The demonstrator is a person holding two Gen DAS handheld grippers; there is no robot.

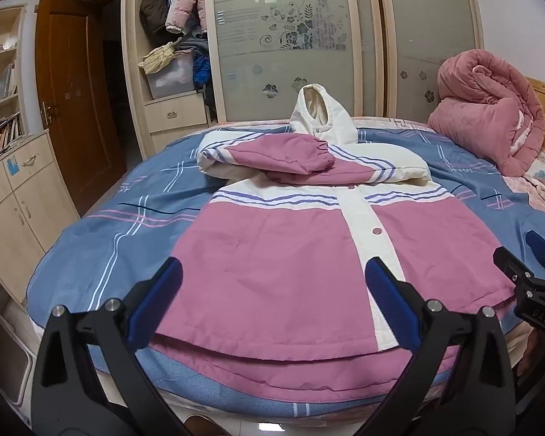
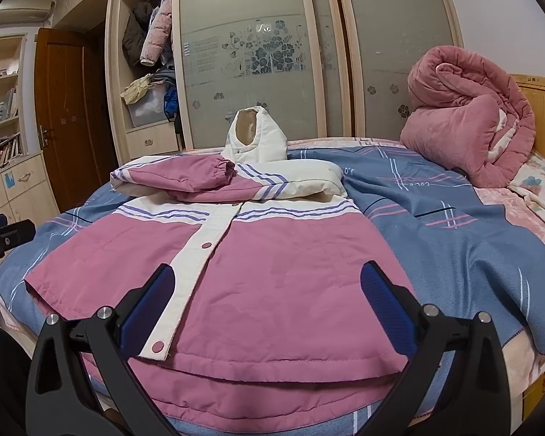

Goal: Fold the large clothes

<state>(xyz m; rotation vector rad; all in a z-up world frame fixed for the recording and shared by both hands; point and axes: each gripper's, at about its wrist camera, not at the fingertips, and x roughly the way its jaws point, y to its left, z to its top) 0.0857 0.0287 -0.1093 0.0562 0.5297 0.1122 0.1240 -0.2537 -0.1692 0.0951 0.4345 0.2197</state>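
The jacket (image 1: pixel 290 254) is smooth matt padded cloth. The blanket (image 2: pixel 454 254) under it looks like soft napped fleece. At two o'clock the rolled quilt (image 2: pixel 468 116) is plush. The wardrobe door (image 1: pixel 283 43) is frosted glass, and the room door (image 1: pixel 72 101) is glossy varnished wood.

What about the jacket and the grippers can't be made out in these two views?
- Jacket back: both views, hidden beneath its front.
- Lower sleeve: mostly covered by the upper sleeve.
- Right gripper: left wrist view, cut by the right edge.
- Hood interior: too shadowed to read.
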